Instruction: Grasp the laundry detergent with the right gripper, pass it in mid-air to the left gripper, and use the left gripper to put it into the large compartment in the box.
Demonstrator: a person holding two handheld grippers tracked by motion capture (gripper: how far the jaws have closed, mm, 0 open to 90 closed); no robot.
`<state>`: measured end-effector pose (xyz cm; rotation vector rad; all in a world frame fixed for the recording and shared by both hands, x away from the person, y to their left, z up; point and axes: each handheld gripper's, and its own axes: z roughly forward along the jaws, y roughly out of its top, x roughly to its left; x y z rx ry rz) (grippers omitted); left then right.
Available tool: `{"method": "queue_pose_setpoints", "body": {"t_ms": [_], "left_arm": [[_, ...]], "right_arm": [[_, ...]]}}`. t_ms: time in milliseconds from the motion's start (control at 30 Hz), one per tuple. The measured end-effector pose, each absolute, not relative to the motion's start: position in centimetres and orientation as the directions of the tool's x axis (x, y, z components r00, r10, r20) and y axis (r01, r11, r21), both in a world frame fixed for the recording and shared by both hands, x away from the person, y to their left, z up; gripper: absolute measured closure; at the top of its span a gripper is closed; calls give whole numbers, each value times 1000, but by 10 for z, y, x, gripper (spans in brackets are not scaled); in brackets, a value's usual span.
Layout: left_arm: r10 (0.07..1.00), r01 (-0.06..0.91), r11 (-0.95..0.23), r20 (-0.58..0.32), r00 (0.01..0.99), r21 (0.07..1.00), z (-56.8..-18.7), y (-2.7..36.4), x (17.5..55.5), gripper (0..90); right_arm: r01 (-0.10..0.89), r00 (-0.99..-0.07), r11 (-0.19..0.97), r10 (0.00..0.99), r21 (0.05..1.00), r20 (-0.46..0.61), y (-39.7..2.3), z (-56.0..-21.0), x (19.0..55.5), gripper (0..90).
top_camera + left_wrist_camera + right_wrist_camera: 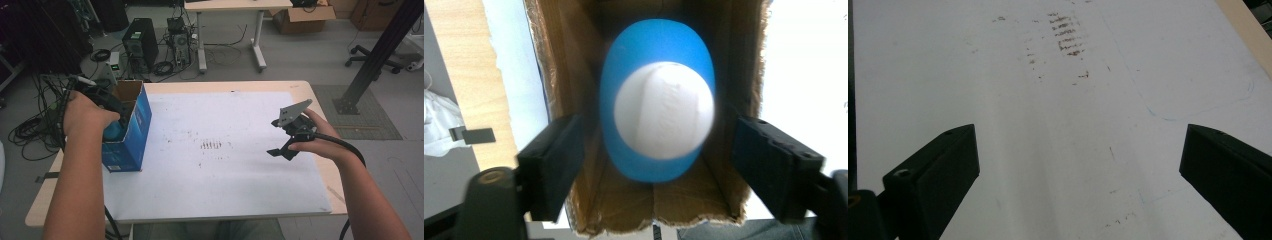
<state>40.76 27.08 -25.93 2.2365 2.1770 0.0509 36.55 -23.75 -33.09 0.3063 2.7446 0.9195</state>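
Observation:
A blue egg-shaped object [634,165] with a round white end [664,110] sits inside an open blue cardboard box [137,132], blurred in the left gripper view. My left gripper [661,127] points down into the box's mouth with a jaw on either side of the object and a gap at each side, so it is open. In the high view the left gripper [116,116] is at the box top on the table's left, with the blue object [114,131] just below it. My right gripper [276,137] hovers open over the white sheet [225,175], with nothing between the jaws [1078,145].
The white sheet covers most of the wooden table [320,100] and bears a patch of brown marks [211,145] near its middle, also ahead of the right gripper as brown marks [1065,35]. Cables, computer cases and another desk stand on the floor beyond.

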Motion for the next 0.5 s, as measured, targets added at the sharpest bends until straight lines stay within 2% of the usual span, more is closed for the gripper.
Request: {"method": "queue_pose_setpoints", "body": {"t_ms": [67,300,500], "left_arm": [[999,998,-44,10,44,41,-255,269,407,198],[997,996,-75,39,73,57,-239,259,403,82],[995,993,-91,47,88,73,-225,255,398,57]], "right_arm": [[121,-952,782,266,611,-153,-238,-330,365,27],[113,-952,781,263,614,-160,-237,-326,363,27],[108,-952,783,258,613,-163,-235,-323,363,27]]}}
